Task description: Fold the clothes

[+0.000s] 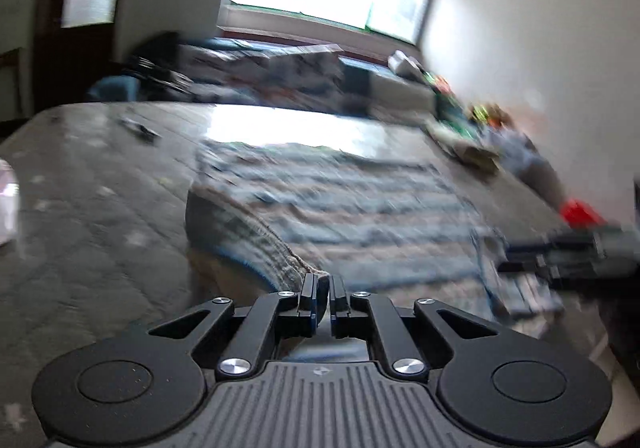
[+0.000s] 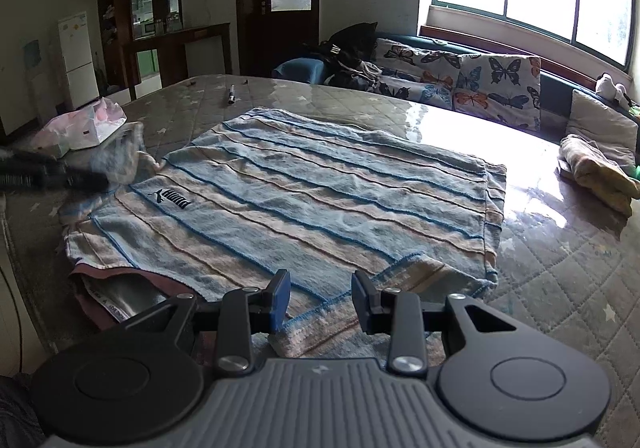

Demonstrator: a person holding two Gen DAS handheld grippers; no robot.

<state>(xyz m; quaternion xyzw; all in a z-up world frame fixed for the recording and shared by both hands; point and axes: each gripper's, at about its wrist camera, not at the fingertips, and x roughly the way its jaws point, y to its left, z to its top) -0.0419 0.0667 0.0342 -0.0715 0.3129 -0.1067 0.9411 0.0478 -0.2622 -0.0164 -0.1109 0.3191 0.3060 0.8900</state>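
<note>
the left gripper [image 1: 323, 284] was clenched on the blue-and-beige striped knit shirt's [image 2: 288, 199] sleeve, apparently to fold it inward; the right gripper [image 2: 320, 298] hovered released.

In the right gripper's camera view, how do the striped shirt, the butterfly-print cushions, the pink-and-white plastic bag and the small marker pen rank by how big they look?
1. Blue-and-beige striped shirt
2. Butterfly-print cushions
3. Pink-and-white plastic bag
4. Small marker pen

The cushions and pen lie farther from the camera, so their real sizes are probably larger than they appear.
</note>
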